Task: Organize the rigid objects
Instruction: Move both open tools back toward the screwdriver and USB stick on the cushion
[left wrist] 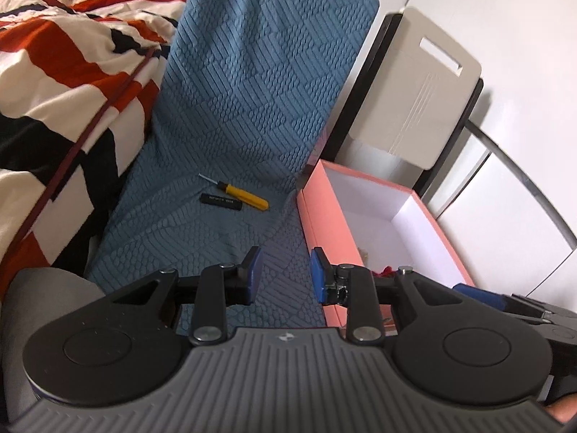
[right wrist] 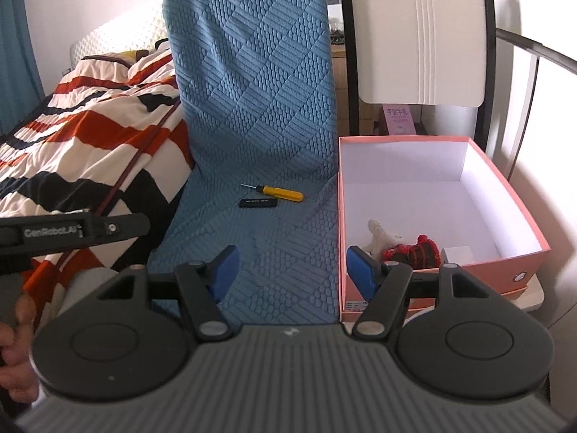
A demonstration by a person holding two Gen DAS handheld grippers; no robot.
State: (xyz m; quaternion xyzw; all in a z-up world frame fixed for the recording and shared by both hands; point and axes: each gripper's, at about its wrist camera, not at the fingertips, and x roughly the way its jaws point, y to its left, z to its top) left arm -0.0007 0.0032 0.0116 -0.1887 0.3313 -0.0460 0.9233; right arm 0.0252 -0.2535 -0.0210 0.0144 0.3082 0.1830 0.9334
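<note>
A yellow-handled screwdriver [left wrist: 241, 193] [right wrist: 279, 192] and a small black bar with white lettering [left wrist: 222, 202] [right wrist: 258, 202] lie side by side on a blue quilted chair seat [left wrist: 202, 238] [right wrist: 267, 252]. A pink open box [left wrist: 321, 213] [right wrist: 519, 213] stands to the right of the seat; it holds a white plush piece [right wrist: 380, 240], a red-and-black item [right wrist: 414, 250] and a small white box [right wrist: 459, 254]. My left gripper [left wrist: 286, 270] is open and empty, well short of the tools. My right gripper [right wrist: 292, 270] is open and empty, near the seat's front.
A bed with a red, black and cream striped quilt [left wrist: 61, 83] [right wrist: 93, 126] lies to the left. A white chair back [left wrist: 414, 93] [right wrist: 420, 36] stands behind the box. The left gripper's body [right wrist: 72, 232] shows at left in the right wrist view.
</note>
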